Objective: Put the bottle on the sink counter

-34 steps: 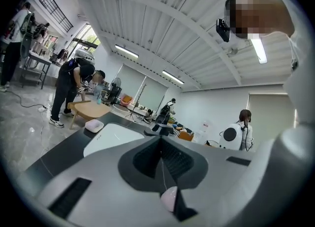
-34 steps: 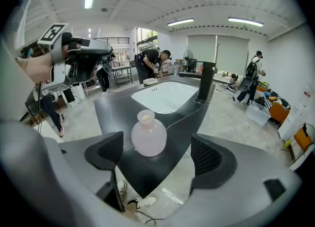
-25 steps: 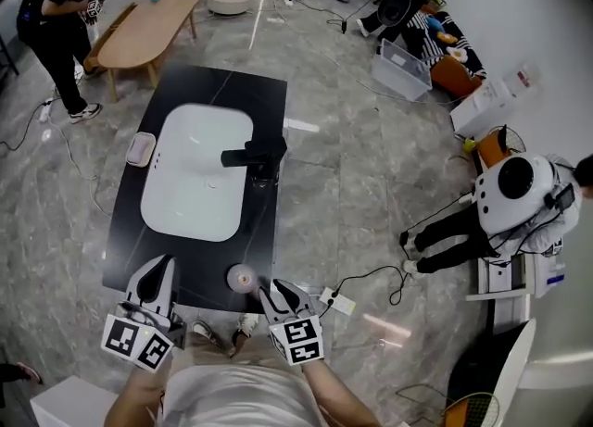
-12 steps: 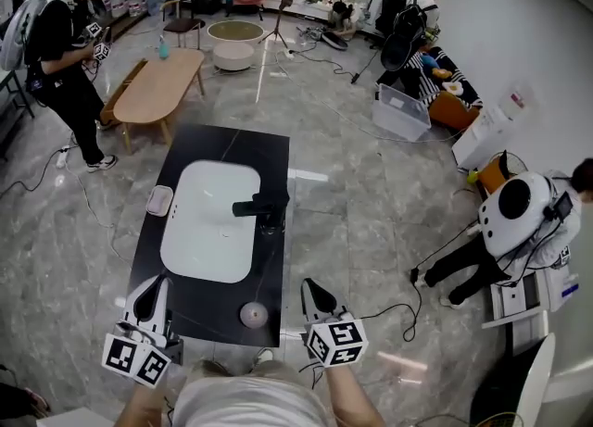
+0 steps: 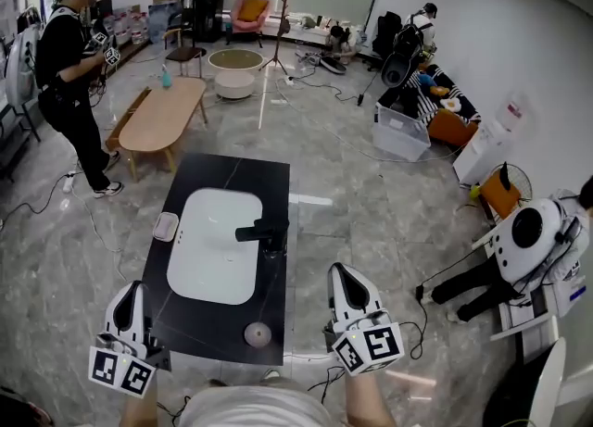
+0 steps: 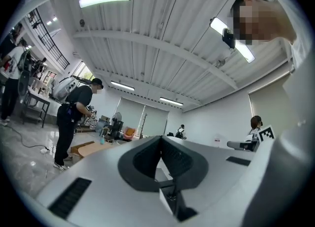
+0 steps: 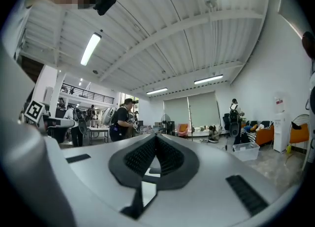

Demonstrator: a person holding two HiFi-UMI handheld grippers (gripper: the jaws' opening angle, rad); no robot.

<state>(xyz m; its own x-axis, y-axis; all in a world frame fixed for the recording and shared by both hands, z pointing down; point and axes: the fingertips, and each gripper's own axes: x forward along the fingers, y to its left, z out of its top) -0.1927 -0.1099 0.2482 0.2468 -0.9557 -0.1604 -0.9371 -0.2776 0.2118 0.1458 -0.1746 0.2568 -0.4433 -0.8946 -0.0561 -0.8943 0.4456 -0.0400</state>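
Observation:
The bottle, seen from above as a small round grey top, stands free on the black sink counter near its front right corner. My right gripper hangs over the floor to the right of the counter, well apart from the bottle, shut with nothing between its jaws. My left gripper is at the counter's front left corner, also shut and empty. Both gripper views point up across the room: the left gripper and the right gripper each show toothed pads meeting at the tips.
A white basin with a black faucet fills the counter's middle, a soap dish at its left rim. A wooden table and a standing person are beyond. A cable lies on the floor to the right.
My right gripper has drawn away from the bottle to the right and its jaws have shut. The bottle stays on the counter. The head view has tilted up toward the room.

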